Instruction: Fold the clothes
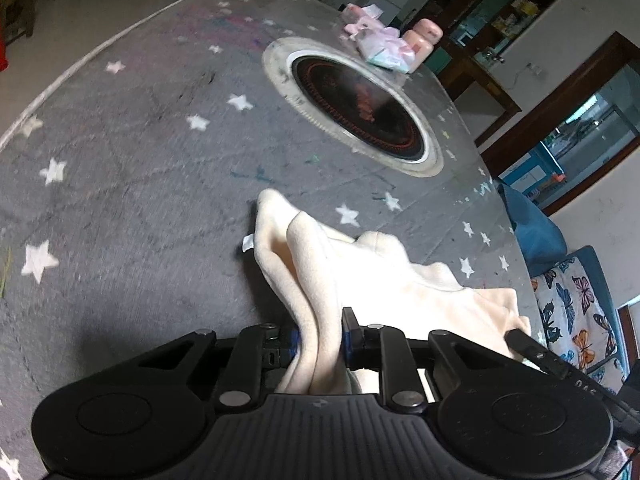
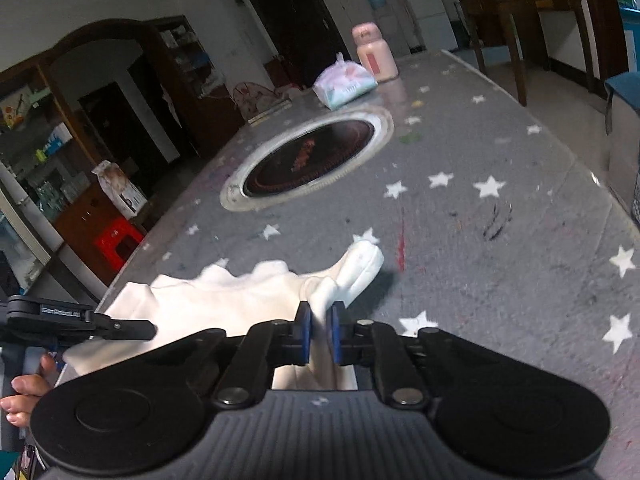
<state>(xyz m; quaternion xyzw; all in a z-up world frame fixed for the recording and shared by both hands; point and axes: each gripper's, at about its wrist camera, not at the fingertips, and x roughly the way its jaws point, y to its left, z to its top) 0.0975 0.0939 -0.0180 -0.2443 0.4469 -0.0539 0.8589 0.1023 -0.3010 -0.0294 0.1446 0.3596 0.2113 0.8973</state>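
The cream fleece garment [image 1: 384,276] lies bunched in the lower middle of the left wrist view, rumpled into ridges, part resting on the grey star-printed tablecloth [image 1: 132,184] and part lifted toward the camera. In the right wrist view the same garment [image 2: 224,300] spreads across the lower left of the frame, with one rounded end reaching toward the centre.

The left gripper [image 1: 320,336] is pinching a thick fold of the fleece between its blue pads, the cloth running down between the fingers. The right gripper [image 2: 318,330] likewise clamps a narrower fold, its pads pressed close on the fabric. Each tool appears at the edge of the other's view: a black finger at lower right of the left view, and a black tool with a hand [image 2: 24,396] on it at lower left of the right view.

By my judgement the step in hand is a two-point hold on the garment's edge, either to spread it flat or to carry one part over another; the creased cloth does not settle which. Whichever it is, the next move calls for both grips to travel together, keeping the cloth taut between them.

Beyond, a round inset burner [image 1: 356,108] sits in upper centre, with a pastel packet [image 1: 384,50] and pink bottle [image 1: 424,40] behind.
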